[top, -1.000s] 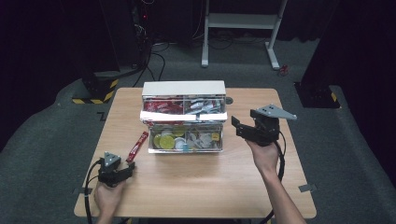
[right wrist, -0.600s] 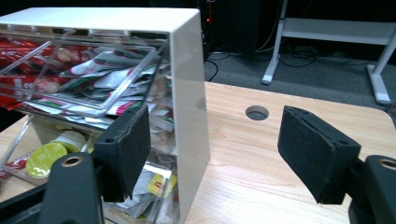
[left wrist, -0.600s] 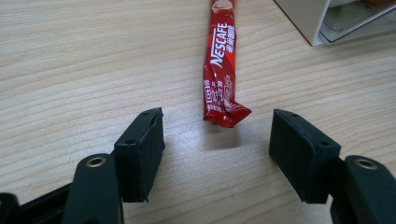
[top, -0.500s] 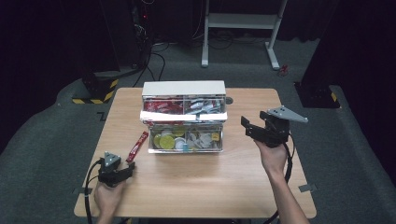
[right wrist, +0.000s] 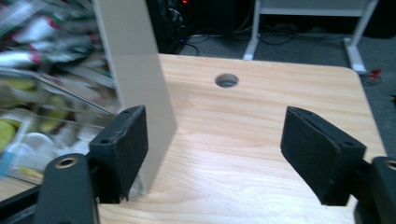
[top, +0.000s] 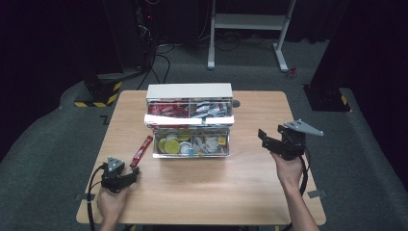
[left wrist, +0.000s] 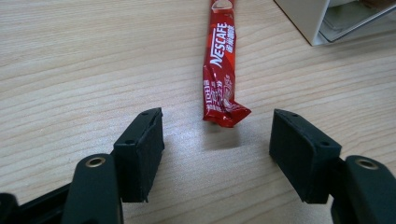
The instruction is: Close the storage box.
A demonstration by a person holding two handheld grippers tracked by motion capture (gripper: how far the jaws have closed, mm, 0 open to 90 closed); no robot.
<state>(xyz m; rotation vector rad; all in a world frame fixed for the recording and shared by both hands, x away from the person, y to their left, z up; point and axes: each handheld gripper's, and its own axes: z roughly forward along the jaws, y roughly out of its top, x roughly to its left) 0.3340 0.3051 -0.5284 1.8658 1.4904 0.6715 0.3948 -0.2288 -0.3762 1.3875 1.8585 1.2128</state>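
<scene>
My left gripper view reads the Nescafé stick [left wrist: 219,70] by its printed name; the high view gives just a red sachet [top: 142,149] left of the organiser box [top: 189,91], on the table [top: 202,192]. My left gripper [top: 133,172] rests before the sachet's near end, jaws apart, nothing gripped. My right gripper [top: 264,139], right of the box, has drawn away from it since a second ago; its jaws have just been opening, empty. A round hole [right wrist: 227,80] lies beyond them.
</scene>
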